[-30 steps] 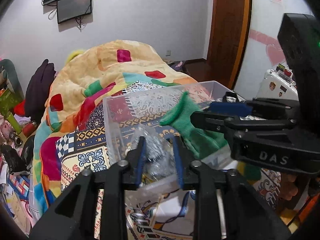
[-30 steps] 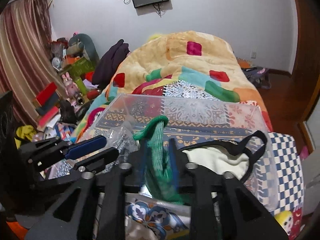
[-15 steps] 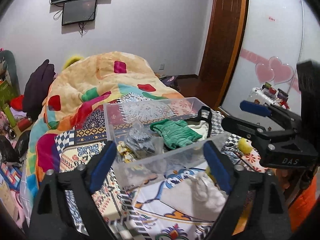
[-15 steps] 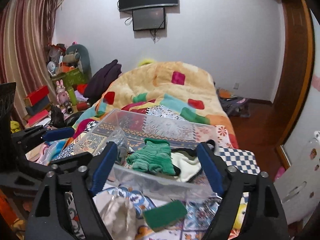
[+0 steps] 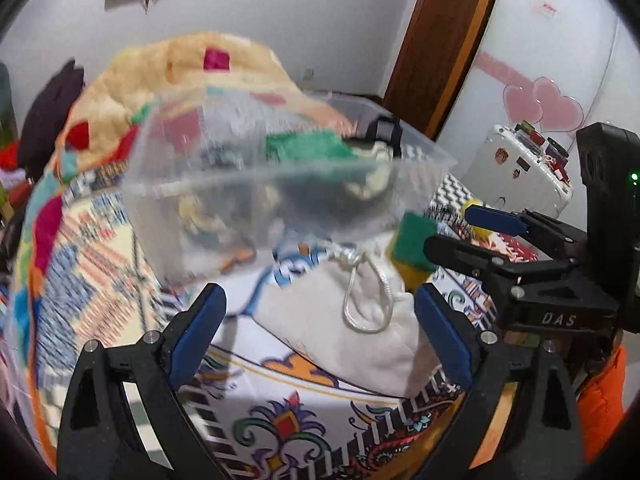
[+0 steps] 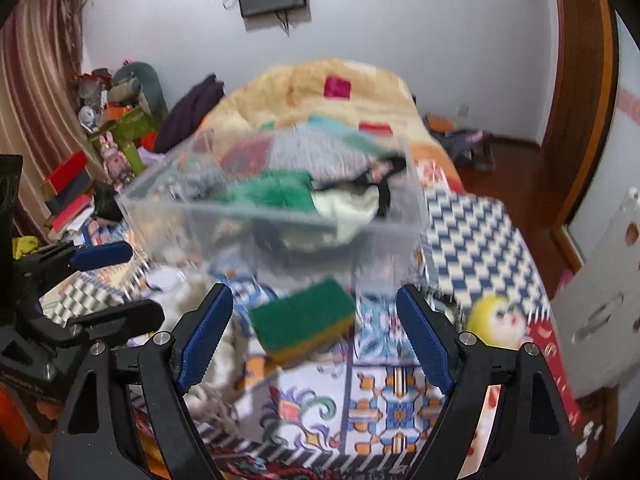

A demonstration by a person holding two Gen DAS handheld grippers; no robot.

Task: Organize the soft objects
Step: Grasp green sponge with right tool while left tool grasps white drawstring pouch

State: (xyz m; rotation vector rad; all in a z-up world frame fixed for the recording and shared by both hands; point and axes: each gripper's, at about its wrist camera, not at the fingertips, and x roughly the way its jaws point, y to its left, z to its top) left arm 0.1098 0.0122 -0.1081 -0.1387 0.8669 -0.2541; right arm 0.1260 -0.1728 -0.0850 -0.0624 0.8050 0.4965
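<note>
1. Far left, off the bed's left edge: clutter pile with a pink rabbit toy (image 6: 113, 155), blurred.
2. Left gripper (image 5: 320, 338): blue-padded fingers (image 5: 198, 330) spread wide, gripping nothing. Aimed at the white drawstring pouch (image 5: 352, 332), which lies on the patterned bedspread (image 5: 304, 420) between the fingers, not touched. Same gripper seen side-on at left edge of right wrist view (image 6: 116, 280), spread too.
3. Clear plastic bin (image 5: 224, 200) on the bed behind the pouch, toward the bed's middle. Motion-blurred. Holds a green knit item (image 5: 308, 146), a cream cloth (image 6: 348, 204) with a black strap (image 5: 384, 130), and something dark at the left end, too blurred to name.
4. Green-and-yellow sponge (image 6: 306, 320) on the bedspread just in front of the bin's near wall, right of the pouch. In the left view (image 5: 412, 240) peeking out behind the right gripper's fingers.
5. Right gripper (image 6: 314, 338): fingers (image 6: 424, 340) wide apart, empty, sponge framed between them, no contact.
6. Yellow-haired doll (image 6: 500, 318) near the bed's right edge, right of the sponge, apart from it.
7. Back of bed: orange patchwork blanket (image 6: 320, 88) heaped behind the bin.
8. Off the right edge: white suitcase (image 5: 520, 168) against the wall.
</note>
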